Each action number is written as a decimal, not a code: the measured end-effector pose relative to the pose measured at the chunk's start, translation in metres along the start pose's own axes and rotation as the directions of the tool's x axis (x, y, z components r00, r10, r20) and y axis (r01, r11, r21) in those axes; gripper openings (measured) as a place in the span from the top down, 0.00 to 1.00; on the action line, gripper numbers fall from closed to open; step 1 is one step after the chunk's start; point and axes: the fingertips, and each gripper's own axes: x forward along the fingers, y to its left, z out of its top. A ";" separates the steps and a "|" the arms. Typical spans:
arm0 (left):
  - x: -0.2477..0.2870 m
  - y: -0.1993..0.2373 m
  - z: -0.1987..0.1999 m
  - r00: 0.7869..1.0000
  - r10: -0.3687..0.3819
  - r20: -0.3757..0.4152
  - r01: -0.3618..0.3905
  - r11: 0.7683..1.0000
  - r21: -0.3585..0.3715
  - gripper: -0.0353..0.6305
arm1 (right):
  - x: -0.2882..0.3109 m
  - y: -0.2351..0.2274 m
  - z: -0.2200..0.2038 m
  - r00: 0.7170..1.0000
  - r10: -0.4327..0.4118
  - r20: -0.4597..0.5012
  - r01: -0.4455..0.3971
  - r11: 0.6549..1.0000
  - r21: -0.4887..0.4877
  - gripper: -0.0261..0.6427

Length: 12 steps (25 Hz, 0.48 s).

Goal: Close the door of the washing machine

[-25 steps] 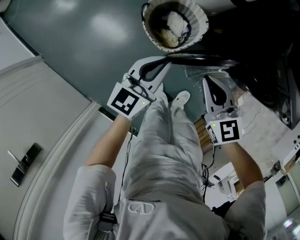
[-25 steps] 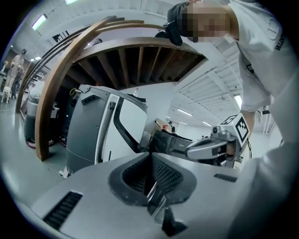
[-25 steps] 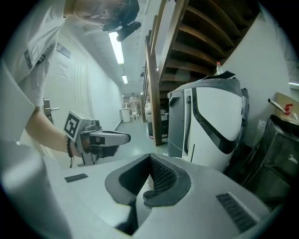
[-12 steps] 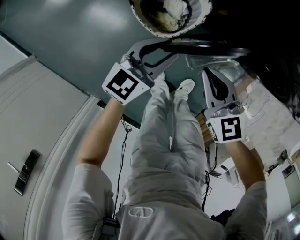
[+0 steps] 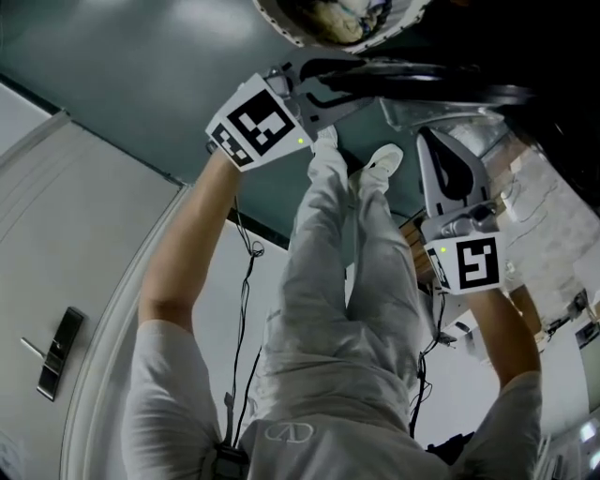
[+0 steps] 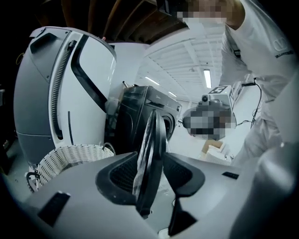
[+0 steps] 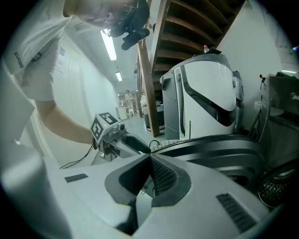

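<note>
The washing machine's round door [image 6: 150, 140] stands edge-on, its dark rim [image 5: 441, 82] running across the top of the head view. My left gripper [image 6: 151, 159] straddles that rim. Its jaws are opening, with the rim between them and a gap showing beside the right pad [image 6: 180, 170]. The dark washing machine [image 6: 135, 109] is behind the door. In the right gripper view the door rim [image 7: 215, 149] curves past on the right, and the left gripper [image 7: 133, 144] reaches to it. My right gripper [image 7: 149, 163] is shut and empty, a little short of the door. In the head view it [image 5: 448, 155] is below the rim.
A white wicker laundry basket [image 6: 70, 158] with clothes sits on the floor by a tall white appliance [image 6: 60, 88]. The basket [image 5: 337, 19] is at the top edge of the head view. The person's legs [image 5: 347, 281] and shoes are below the grippers. A white door is at the left.
Both grippers have moved toward the door. The left one has gone from shut to open around the door's rim. The basket has slid toward the top edge of the head view.
</note>
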 end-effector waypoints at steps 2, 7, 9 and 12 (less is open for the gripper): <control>0.005 0.001 -0.007 0.999 -0.023 -0.025 0.024 1.000 0.011 0.71 | 0.001 -0.002 -0.007 1.000 -0.003 -0.002 0.003 1.000 0.005 0.94; 0.013 0.003 -0.017 0.996 -0.053 -0.069 0.057 0.997 0.056 0.71 | 0.005 -0.004 -0.016 1.000 -0.023 0.008 0.023 0.999 0.039 0.94; 0.016 0.003 -0.018 0.996 -0.059 -0.071 0.064 0.996 0.062 0.71 | 0.005 -0.003 -0.022 1.000 -0.016 0.002 0.016 1.000 0.024 0.94; 0.023 0.002 -0.019 0.994 -0.075 -0.074 0.079 0.995 0.065 0.71 | 0.005 -0.005 -0.029 1.000 -0.021 -0.003 0.021 0.999 0.035 0.94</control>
